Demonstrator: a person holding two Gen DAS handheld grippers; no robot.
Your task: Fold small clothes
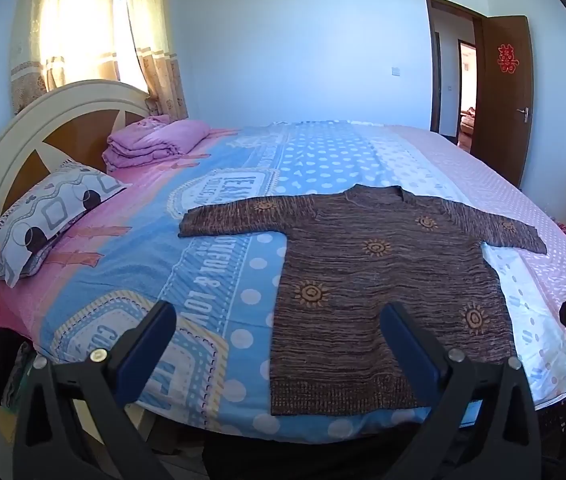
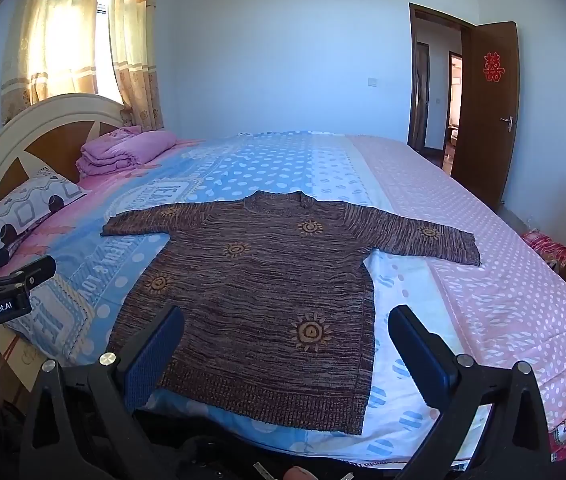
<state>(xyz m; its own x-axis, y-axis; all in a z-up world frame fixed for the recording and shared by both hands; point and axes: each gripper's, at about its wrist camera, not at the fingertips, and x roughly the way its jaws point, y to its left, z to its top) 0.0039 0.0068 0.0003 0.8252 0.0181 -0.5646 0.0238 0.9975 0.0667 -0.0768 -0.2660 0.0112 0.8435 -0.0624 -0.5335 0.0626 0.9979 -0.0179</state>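
Note:
A brown striped knit sweater [image 1: 379,280] with orange sun motifs lies flat on the bed, front up, both sleeves spread out, hem toward me. It also shows in the right wrist view [image 2: 267,300]. My left gripper [image 1: 279,320] is open and empty, held above the near bed edge over the sweater's left hem corner. My right gripper [image 2: 287,332] is open and empty, held above the hem, its fingers either side of the sweater's lower body. Neither touches the sweater.
The bed has a blue, pink and white patterned cover [image 1: 219,264]. A patterned pillow [image 1: 43,216] and a folded pink blanket [image 1: 151,144] lie by the headboard [image 1: 7,152] at left. An open brown door [image 2: 487,112] stands at right. The other gripper shows at the frame edges [image 2: 7,288].

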